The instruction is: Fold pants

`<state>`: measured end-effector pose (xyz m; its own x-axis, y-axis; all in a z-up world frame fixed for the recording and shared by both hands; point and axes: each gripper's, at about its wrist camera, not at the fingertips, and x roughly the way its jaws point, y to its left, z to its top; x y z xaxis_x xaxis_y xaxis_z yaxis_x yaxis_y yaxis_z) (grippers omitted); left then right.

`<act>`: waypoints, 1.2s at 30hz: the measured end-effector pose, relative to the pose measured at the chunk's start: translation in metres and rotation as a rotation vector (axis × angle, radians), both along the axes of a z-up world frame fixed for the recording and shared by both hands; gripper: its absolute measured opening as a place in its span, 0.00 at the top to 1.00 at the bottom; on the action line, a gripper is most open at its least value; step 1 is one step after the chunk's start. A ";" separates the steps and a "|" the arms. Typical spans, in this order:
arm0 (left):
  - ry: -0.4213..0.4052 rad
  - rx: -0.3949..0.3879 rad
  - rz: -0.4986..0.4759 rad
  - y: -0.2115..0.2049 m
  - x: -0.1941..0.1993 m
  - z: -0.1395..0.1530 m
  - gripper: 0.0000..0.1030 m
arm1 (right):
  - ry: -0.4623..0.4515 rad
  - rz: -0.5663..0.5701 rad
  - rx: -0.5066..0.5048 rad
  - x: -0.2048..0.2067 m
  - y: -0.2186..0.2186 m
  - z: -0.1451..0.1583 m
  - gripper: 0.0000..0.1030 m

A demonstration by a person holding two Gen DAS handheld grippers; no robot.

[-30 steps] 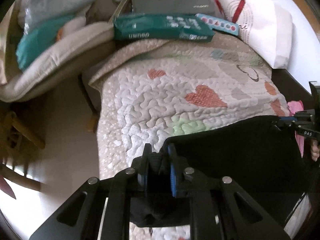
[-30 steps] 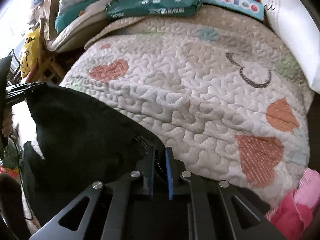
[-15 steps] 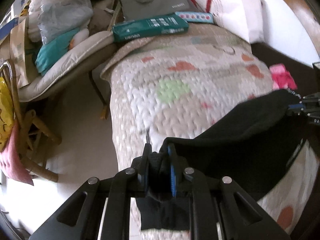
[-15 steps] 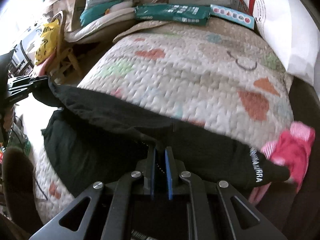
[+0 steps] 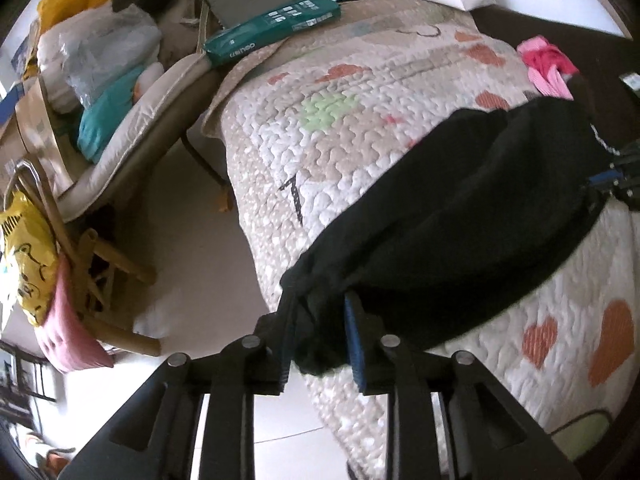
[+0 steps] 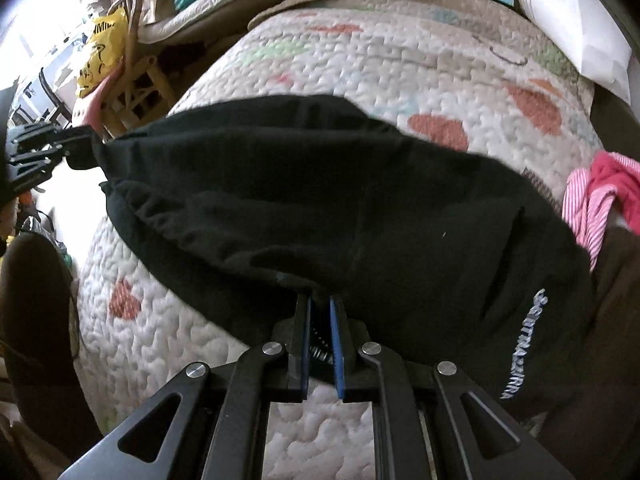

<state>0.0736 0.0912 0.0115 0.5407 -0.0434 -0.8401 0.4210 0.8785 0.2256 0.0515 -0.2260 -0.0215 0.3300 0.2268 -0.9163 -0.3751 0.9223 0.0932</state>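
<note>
The black pants (image 6: 320, 208) lie folded in a long band across the near end of the bed (image 5: 360, 128), their long axis running crosswise from one gripper to the other, with a white-lettered end hanging toward the bed's right edge. The left gripper (image 5: 318, 332) has a bunched corner of the pants between its jaws, which are opening around the cloth. The right gripper (image 6: 319, 320) pinches the near edge of the pants, its jaws nearly closed on the fabric. A pink striped garment (image 6: 600, 196) lies just beside the pants' right end. Farther up the quilt rest a green packet (image 5: 276, 28) and a white pillow (image 6: 568, 20).
</note>
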 end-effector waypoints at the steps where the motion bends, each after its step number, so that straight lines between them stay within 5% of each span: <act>1: -0.008 0.006 -0.003 0.004 -0.006 0.002 0.77 | 0.002 -0.003 0.000 -0.003 0.000 -0.002 0.91; 5: -0.029 -0.021 0.048 0.027 -0.016 0.012 0.74 | 0.007 -0.018 0.005 -0.009 -0.003 -0.003 0.90; 14: -0.031 -0.308 0.356 0.103 -0.010 0.038 0.67 | 0.030 0.033 -0.110 -0.025 0.008 -0.001 0.81; 20: 0.086 -0.361 0.340 0.066 0.026 0.011 0.60 | -0.026 0.006 -0.016 -0.033 0.004 0.027 0.50; 24: 0.165 -0.297 0.293 0.031 0.050 -0.020 0.60 | -0.047 -0.063 0.027 -0.023 -0.005 0.038 0.49; 27: 0.177 -0.149 0.228 0.003 0.058 -0.041 0.62 | -0.071 -0.128 0.052 -0.017 -0.022 0.046 0.49; 29: 0.186 -0.037 0.177 -0.014 0.059 -0.054 0.91 | -0.093 -0.192 0.080 -0.011 -0.042 0.054 0.49; 33: 0.148 0.048 0.163 -0.023 0.068 -0.058 0.96 | -0.118 -0.329 0.131 -0.002 -0.081 0.068 0.49; 36: 0.083 0.116 0.257 -0.016 0.089 -0.056 0.98 | -0.113 -0.421 0.156 0.006 -0.107 0.072 0.49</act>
<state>0.1630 0.0749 -0.0442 0.4510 0.1850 -0.8731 0.2088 0.9292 0.3048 0.0571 -0.3333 0.0502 0.5185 0.1846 -0.8349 0.0131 0.9746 0.2236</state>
